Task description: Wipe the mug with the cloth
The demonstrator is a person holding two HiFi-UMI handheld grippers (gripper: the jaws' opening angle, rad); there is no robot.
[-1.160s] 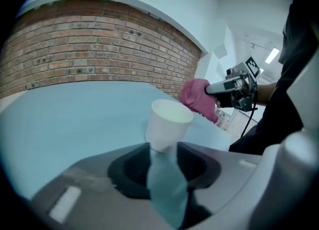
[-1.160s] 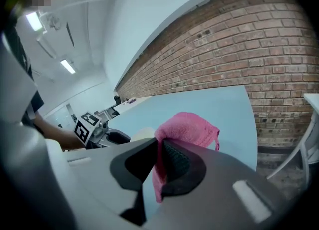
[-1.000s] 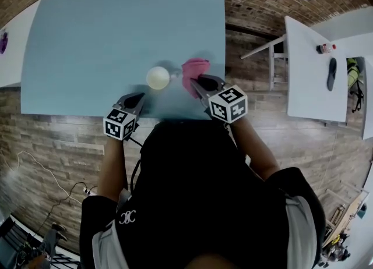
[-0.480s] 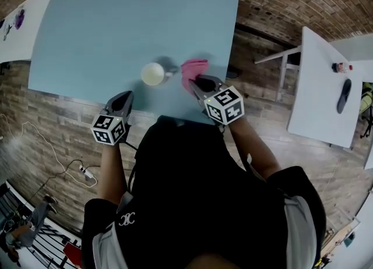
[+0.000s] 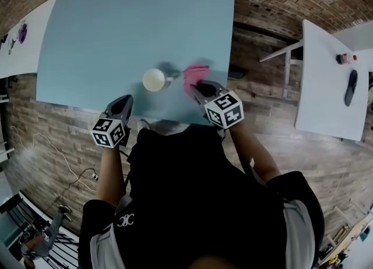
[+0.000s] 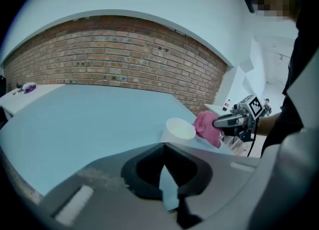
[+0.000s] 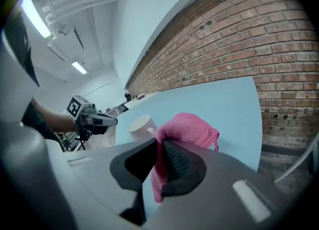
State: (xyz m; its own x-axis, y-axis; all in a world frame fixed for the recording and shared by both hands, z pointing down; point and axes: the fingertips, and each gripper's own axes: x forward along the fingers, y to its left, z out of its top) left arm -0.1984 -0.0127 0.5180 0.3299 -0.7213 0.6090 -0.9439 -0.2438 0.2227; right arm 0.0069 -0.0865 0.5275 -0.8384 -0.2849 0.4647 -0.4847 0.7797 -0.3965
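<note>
Where the person stands at the near edge of the light blue worktop, the left tongs hover over that edge, to the near left of the mug. Their jaws are closed together with nothing between them. The right tongs reach over the near right part of the worktop and are clamped on the pink cloth. It bunches out past the jaw tips. The white mug stands upright just left of the cloth, handle turned toward it; contact between the two cannot be confirmed. A brick wall rises beyond the far edge.
</note>
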